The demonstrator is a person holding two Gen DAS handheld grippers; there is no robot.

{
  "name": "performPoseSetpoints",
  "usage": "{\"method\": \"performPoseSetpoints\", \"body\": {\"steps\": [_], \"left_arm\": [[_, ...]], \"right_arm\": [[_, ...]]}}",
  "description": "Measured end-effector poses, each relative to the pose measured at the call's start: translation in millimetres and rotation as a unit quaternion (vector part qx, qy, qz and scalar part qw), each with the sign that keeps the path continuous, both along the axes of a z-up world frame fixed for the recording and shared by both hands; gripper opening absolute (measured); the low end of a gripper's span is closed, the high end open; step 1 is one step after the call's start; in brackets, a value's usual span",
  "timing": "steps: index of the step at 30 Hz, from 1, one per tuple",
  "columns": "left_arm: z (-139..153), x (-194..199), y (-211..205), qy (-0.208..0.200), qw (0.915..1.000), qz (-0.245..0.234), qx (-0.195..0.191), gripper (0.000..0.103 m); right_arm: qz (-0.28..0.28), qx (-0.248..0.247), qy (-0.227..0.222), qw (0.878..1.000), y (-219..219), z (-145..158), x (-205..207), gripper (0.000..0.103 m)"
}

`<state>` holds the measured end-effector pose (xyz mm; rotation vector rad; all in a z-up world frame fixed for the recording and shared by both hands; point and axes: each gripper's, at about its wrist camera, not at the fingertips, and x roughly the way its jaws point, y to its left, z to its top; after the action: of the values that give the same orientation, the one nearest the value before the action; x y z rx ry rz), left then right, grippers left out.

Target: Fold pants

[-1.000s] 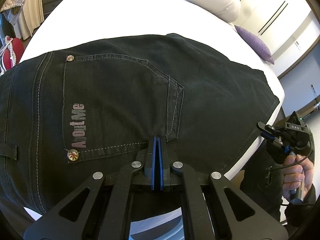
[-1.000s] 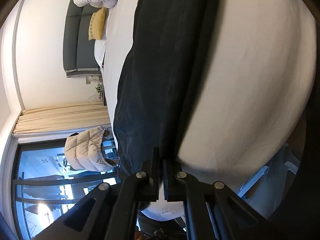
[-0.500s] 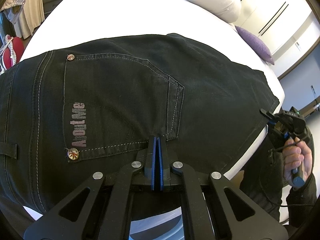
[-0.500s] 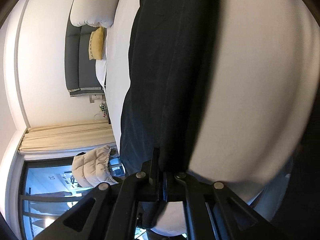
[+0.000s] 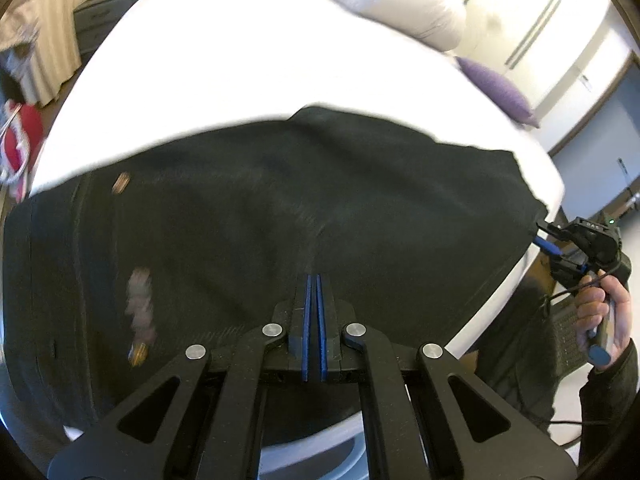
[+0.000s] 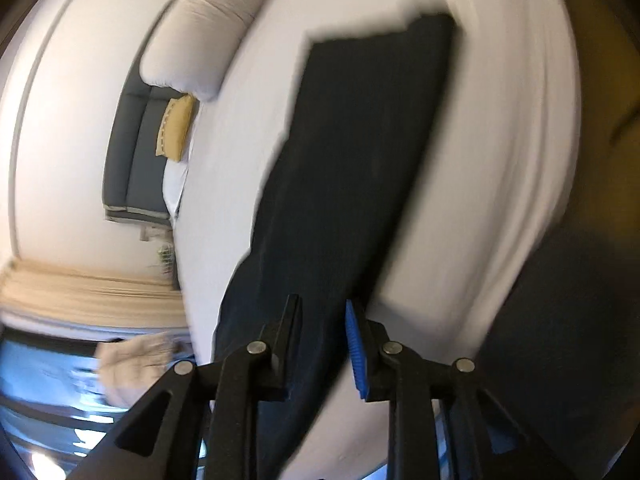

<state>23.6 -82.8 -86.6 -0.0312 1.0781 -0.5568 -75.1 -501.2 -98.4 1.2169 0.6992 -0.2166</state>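
Black pants [image 5: 280,220] lie flat across the near part of a white bed [image 5: 260,72], back pocket side up. My left gripper [image 5: 313,280] is shut over the pants near the pocket; whether it pinches cloth I cannot tell. My right gripper [image 5: 550,240] shows in the left wrist view at the leg end by the bed's right edge. In the right wrist view my right gripper [image 6: 322,312] is open, its jaws either side of the edge of the pants [image 6: 352,168]. Both views are blurred by motion.
A grey-white pillow [image 5: 408,12] and a purple cushion [image 5: 496,88] lie at the far right of the bed. A grey headboard with a yellow cushion [image 6: 176,128] shows in the right wrist view. A window and a beige jacket [image 6: 132,356] are beyond the bed.
My right gripper has opened and swung round, so the whole pant leg end now shows in its view. The left view has pulled back and blurred; more bed shows.
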Motion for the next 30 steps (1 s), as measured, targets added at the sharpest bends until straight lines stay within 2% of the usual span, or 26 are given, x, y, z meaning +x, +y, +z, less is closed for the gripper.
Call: {"method": "performPoseSetpoints", "body": {"steps": [2, 4, 5, 6, 8, 10, 12, 13, 15, 16, 18, 20, 23, 26, 27, 28, 29, 30], "left_arm": [[3, 15, -18, -0.006, 0.9999, -0.013, 0.0, 0.002], [5, 34, -40, -0.017, 0.9994, -0.03, 0.0, 0.002], [5, 44, -49, -0.018, 0.9992, -0.036, -0.003, 0.002], [3, 56, -60, -0.009, 0.9987, -0.048, -0.013, 0.002], [-14, 81, -87, 0.045, 0.9955, -0.079, -0.028, 0.002], [-30, 96, -111, 0.07, 0.9921, -0.102, -0.023, 0.002], [-42, 102, -138, 0.085, 0.9858, -0.143, -0.022, 0.002], [-47, 104, -152, 0.092, 0.9824, -0.161, -0.02, 0.002], [-57, 110, -172, 0.09, 0.979, -0.183, 0.004, 0.002], [-61, 117, -177, 0.087, 0.9783, -0.188, 0.007, 0.002], [-65, 138, -177, 0.1, 0.9791, -0.177, -0.011, 0.002], [-68, 161, -172, 0.108, 0.9809, -0.16, -0.024, 0.002], [-70, 181, -169, 0.108, 0.98, -0.164, -0.034, 0.003], [-66, 205, -161, 0.078, 0.9874, -0.137, -0.016, 0.003], [-63, 214, -154, 0.064, 0.992, -0.109, -0.001, 0.003], [-57, 223, -144, 0.048, 0.9957, -0.076, 0.021, 0.003], [-50, 228, -135, 0.041, 0.9975, -0.053, 0.023, 0.003], [-43, 229, -131, 0.037, 0.9981, -0.046, 0.014, 0.003]], "right_arm": [[0.056, -0.019, -0.021, 0.998, 10, 16, 22, 0.024], [0.136, -0.009, -0.044, 0.99, 33, 19, 58, 0.008], [0.17, 0.001, -0.049, 0.984, 46, 17, 77, 0.008], [0.204, 0.01, -0.052, 0.977, 61, 10, 99, 0.007], [0.225, 0.029, -0.039, 0.973, 73, -9, 125, 0.006], [0.235, 0.064, -0.015, 0.97, 74, -39, 148, 0.006], [0.23, 0.059, 0.015, 0.971, 67, -61, 157, 0.005], [0.223, 0.062, 0.025, 0.973, 57, -72, 158, 0.0], [0.199, 0.086, 0.017, 0.976, 32, -83, 153, 0.0], [0.191, 0.074, 0.018, 0.979, 25, -83, 150, 0.0], [0.168, 0.046, 0.024, 0.985, -1, -78, 141, 0.0], [0.135, 0.046, 0.024, 0.989, -32, -82, 131, 0.0], [0.09, 0.038, 0.02, 0.995, -71, -86, 114, 0.0], [0.043, 0.01, 0.028, 0.999, -105, -78, 95, 0.0], [0.025, -0.003, 0.037, 0.999, -114, -72, 88, 0.0], [0.018, -0.016, 0.044, 0.999, -115, -67, 80, 0.0], [0.017, -0.034, 0.049, 0.998, -107, -57, 71, 0.0], [0.029, -0.044, 0.041, 0.998, -97, -45, 68, 0.006]]}}
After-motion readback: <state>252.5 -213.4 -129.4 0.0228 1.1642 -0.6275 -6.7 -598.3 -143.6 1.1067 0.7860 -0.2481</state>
